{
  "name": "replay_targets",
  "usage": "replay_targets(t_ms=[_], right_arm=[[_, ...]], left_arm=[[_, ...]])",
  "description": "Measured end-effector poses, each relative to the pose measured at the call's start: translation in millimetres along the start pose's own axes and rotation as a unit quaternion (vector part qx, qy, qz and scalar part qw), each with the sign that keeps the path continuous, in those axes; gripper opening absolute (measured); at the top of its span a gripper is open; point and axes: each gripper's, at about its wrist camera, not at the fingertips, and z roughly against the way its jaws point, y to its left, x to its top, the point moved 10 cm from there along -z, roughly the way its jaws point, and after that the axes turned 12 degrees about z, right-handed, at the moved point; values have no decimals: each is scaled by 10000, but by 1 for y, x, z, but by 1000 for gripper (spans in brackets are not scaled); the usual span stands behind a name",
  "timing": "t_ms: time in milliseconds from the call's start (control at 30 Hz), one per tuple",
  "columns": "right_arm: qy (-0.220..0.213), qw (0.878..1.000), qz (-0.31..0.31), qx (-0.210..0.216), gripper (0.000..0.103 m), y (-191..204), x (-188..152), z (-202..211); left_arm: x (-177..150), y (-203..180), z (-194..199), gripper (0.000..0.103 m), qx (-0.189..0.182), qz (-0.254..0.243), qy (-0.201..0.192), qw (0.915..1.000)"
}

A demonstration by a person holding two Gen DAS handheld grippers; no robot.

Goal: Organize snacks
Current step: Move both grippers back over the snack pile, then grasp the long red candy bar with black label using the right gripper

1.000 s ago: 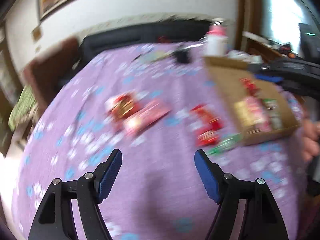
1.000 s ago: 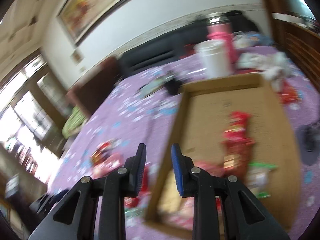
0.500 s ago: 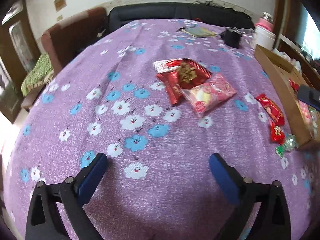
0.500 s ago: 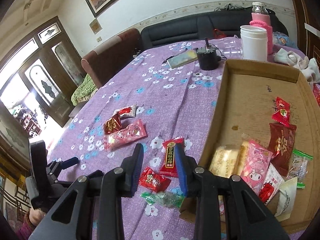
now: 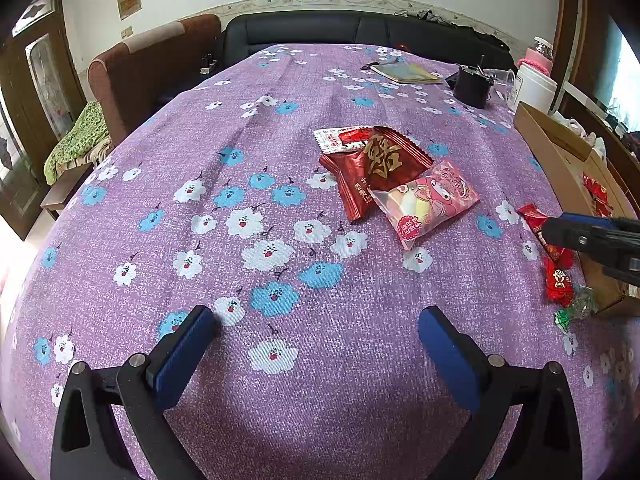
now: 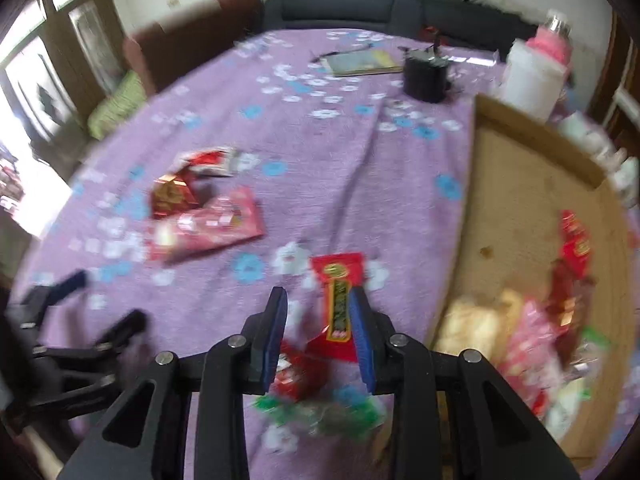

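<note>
The left gripper [image 5: 316, 334], its blue pads having just been opening, stands spread wide over bare purple flowered cloth [image 5: 200, 184], nothing between them. The right gripper [image 6: 318, 322] stands narrowly parted, empty, above a long red snack packet [image 6: 338, 300] beside the flat cardboard box [image 6: 516, 184] on the right. Far of the left gripper, across open cloth, lie a dark red foil pouch [image 5: 384, 160] and a pink sweet bag [image 5: 428, 200], overlapping. The counter's far edge meets a black sofa [image 5: 360, 30].
</note>
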Motion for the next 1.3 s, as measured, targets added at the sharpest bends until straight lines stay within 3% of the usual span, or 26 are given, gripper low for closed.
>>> replay_targets(t_ms=[200, 367, 667, 900, 1300], right_arm=[[345, 9990, 65, -274, 27, -3, -6, -15], [308, 9989, 149, -321, 20, 5, -8, -13], [-195, 9984, -202, 492, 20, 38, 4, 6], [-509, 9956, -218, 758, 20, 55, 8, 32], [-617, 9937, -313, 886, 20, 56, -1, 44]], left_arm=[[0, 0, 0, 103, 0, -2, -1, 10000], [0, 0, 0, 103, -1, -2, -2, 10000], [0, 0, 0, 103, -1, -3, -4, 10000], [0, 0, 0, 103, -2, -4, -5, 10000], [0, 0, 0, 103, -3, -5, -9, 10000]])
